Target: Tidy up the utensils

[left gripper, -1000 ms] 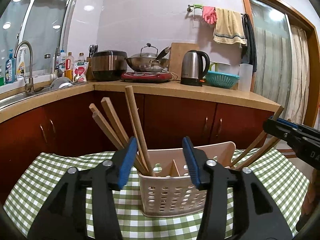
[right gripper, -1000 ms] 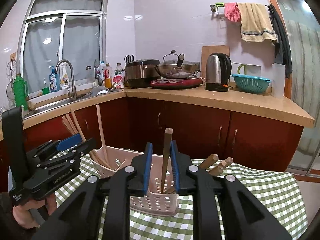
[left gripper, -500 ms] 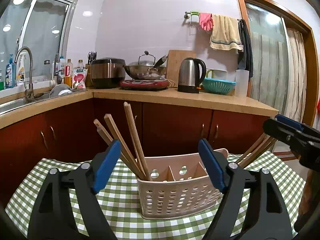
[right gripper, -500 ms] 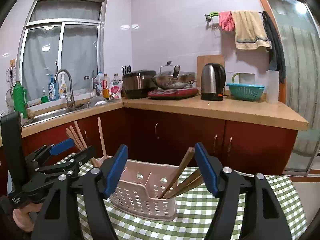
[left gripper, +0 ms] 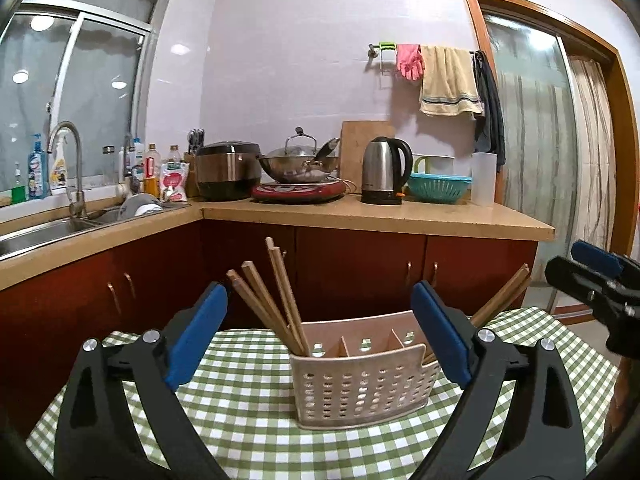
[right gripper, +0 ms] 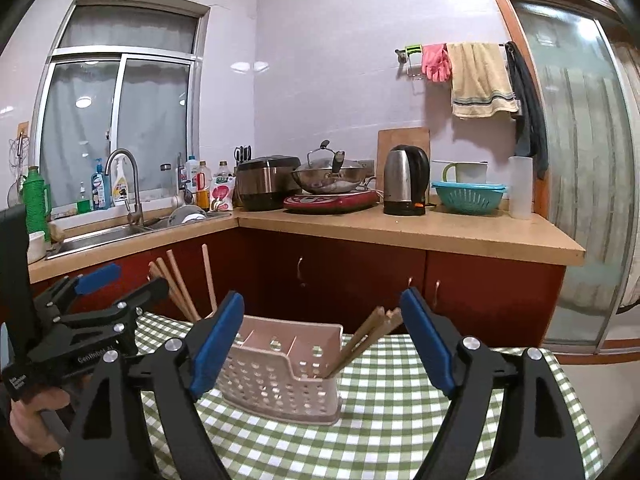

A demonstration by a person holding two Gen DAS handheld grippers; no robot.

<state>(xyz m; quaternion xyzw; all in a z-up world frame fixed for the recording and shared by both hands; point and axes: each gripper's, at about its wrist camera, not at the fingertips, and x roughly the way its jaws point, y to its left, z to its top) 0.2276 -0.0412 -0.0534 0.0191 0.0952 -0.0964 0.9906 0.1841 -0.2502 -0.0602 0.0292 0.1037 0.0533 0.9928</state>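
The left gripper (left gripper: 320,332) hangs with its blue-padded fingers (left gripper: 196,336) spread wide, gripping nothing. The right gripper (right gripper: 322,338) is likewise splayed (a hand (right gripper: 30,420) grips the left tool's handle).

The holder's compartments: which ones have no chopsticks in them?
The two middle compartments of the holder are empty. One chopstick bundle leans out of the left end, another out of the right end.

caddy (left gripper: 362,384) middle slots free | chopsticks (left gripper: 276,300) block end slots
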